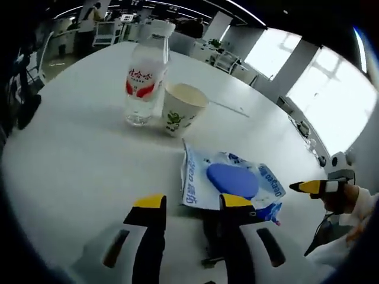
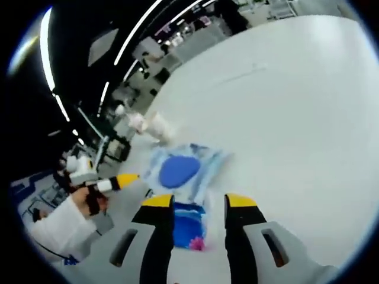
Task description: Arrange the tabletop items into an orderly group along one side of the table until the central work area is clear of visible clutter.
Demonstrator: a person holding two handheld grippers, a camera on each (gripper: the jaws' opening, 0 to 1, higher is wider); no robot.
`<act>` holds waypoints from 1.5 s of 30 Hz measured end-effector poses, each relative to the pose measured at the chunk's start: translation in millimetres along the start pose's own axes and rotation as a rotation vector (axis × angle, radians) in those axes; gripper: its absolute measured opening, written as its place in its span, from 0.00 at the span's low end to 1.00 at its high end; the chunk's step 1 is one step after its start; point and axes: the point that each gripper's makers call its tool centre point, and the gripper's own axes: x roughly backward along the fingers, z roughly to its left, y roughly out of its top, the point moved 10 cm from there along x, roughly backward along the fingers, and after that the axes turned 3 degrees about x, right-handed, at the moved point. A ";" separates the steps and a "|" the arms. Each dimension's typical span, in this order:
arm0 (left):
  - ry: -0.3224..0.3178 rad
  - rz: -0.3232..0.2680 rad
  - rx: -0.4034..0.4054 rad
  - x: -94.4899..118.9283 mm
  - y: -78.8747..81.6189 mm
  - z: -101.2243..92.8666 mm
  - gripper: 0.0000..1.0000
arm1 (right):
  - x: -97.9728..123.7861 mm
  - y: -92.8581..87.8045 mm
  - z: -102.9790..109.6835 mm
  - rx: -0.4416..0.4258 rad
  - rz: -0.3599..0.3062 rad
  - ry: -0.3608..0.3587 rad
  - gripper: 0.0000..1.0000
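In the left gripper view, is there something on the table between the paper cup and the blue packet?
No. In the left gripper view, only bare white table separates the paper cup from the blue packet.

The table (image 1: 77, 154) has a smooth, matt white surface. The water bottle (image 1: 144, 83) is clear glossy plastic with a printed red-and-white label. Just beside the bottle, the cup (image 1: 182, 108) looks like matt paper with a green print. The blue-and-white packet (image 1: 228, 180) is crinkled, glossy plastic film.
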 end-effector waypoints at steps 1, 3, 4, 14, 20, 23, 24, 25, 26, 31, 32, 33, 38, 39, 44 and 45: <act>0.004 -0.003 0.019 -1.6 -0.6 0.8 0.32 | -2.6 0.4 -0.2 -0.009 0.008 0.002 0.31; -0.001 -0.011 0.042 -5.1 -1.3 0.8 0.30 | -7.9 1.7 -0.2 -0.019 0.016 0.010 0.31; -0.002 -0.010 0.041 -6.7 -1.7 0.5 0.28 | -10.5 2.0 -0.3 -0.023 0.019 0.013 0.31; -0.009 0.031 0.051 -16.1 -6.0 0.6 0.16 | -32.0 -4.1 -2.0 -0.048 0.064 0.006 0.29; -0.001 0.019 0.086 -16.6 -8.0 3.3 0.08 | -40.5 -7.5 -10.3 -0.139 0.060 0.020 0.16; 0.003 0.018 0.087 -15.7 -8.0 2.8 0.06 | -43.7 -6.2 -10.6 -0.134 0.070 0.025 0.08; 0.002 0.017 0.089 -15.0 -7.7 2.3 0.05 | -44.8 -5.5 -10.5 -0.131 0.070 0.029 0.06; 0.000 0.013 0.090 -13.8 -7.0 1.4 0.04 | -45.1 -4.1 -8.8 -0.125 0.067 0.035 0.04; 0.001 0.007 0.084 -12.5 -6.3 0.5 0.04 | -44.6 -3.1 -7.9 -0.099 0.071 0.031 0.04; -0.010 -0.019 0.054 -4.9 -3.0 -8.9 0.00 | -39.6 0.6 -4.1 -0.058 0.051 0.042 0.00; -0.006 -0.024 0.041 -4.0 -2.7 -10.5 0.00 | -37.3 1.3 -3.2 -0.053 0.044 0.042 0.00; -0.002 -0.030 0.026 -2.8 -2.9 -12.9 0.00 | -33.9 2.3 -1.9 -0.048 0.031 0.052 0.00; -0.014 -0.071 0.022 3.3 -2.3 -23.0 0.00 | -18.1 6.5 0.2 -0.028 -0.019 0.071 0.00; -0.022 -0.081 0.010 4.5 -1.4 -27.7 0.00 | -14.0 7.8 0.1 -0.012 -0.028 0.068 0.00; -0.058 -0.113 -0.060 7.2 4.0 -45.7 0.00 | 1.2 15.5 -4.4 0.041 -0.089 0.027 0.00; -0.064 -0.117 -0.073 6.5 5.9 -49.9 0.00 | 3.4 16.8 -5.0 0.045 -0.098 0.022 0.00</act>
